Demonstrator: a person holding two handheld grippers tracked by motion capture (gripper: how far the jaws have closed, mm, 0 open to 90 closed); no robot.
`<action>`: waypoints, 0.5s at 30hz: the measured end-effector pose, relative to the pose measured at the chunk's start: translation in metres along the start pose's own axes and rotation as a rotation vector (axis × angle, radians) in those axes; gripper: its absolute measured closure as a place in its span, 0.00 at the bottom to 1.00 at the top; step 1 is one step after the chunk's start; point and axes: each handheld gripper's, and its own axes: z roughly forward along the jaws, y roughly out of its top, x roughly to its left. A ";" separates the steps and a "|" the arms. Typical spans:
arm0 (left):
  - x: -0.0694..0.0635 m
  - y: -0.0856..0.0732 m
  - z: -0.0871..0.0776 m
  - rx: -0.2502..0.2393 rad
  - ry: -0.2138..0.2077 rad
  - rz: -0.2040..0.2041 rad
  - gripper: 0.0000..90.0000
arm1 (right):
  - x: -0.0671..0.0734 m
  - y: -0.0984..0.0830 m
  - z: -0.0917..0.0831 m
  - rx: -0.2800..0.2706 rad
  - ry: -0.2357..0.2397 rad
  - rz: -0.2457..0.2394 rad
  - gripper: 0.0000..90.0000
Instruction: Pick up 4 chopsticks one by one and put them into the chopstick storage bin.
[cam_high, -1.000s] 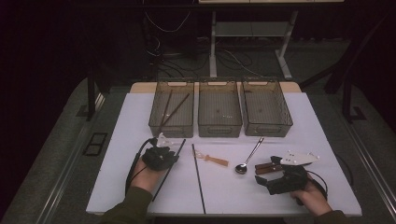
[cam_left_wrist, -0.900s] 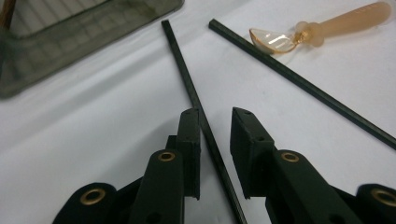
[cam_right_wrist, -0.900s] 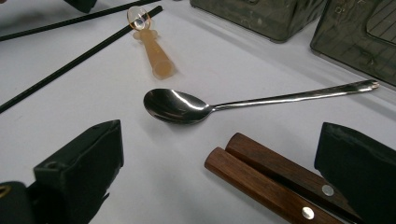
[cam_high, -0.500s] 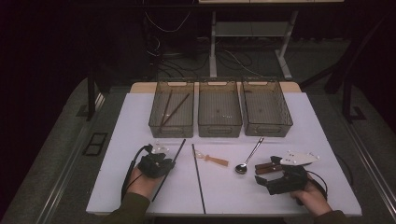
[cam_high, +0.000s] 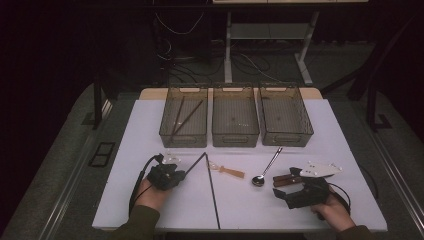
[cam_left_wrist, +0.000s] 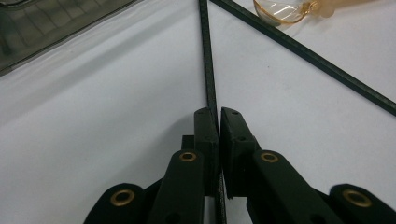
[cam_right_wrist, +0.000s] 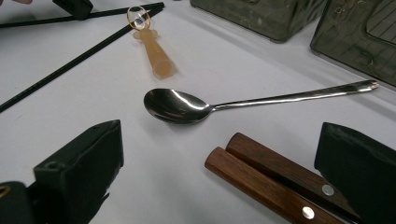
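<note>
Black slim chopstick (cam_left_wrist: 208, 70) pinched in left hand-held gripper (cam_left_wrist: 218, 122).

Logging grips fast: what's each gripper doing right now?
Left gripper: jaws have just closed, shut on a black chopstick.
Right gripper: open, holding nothing; wooden handles lie between its jaws.
</note>
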 end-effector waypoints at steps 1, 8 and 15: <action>0.000 0.000 0.000 0.002 0.002 0.000 0.94 | 0.000 0.000 0.000 -0.001 0.000 0.000 0.02; 0.003 -0.002 0.000 -0.012 -0.015 -0.033 0.95 | 0.001 0.000 0.000 0.001 0.001 -0.003 0.02; 0.007 -0.001 0.000 -0.017 -0.031 -0.027 0.95 | 0.001 0.000 0.000 0.002 0.001 -0.002 0.02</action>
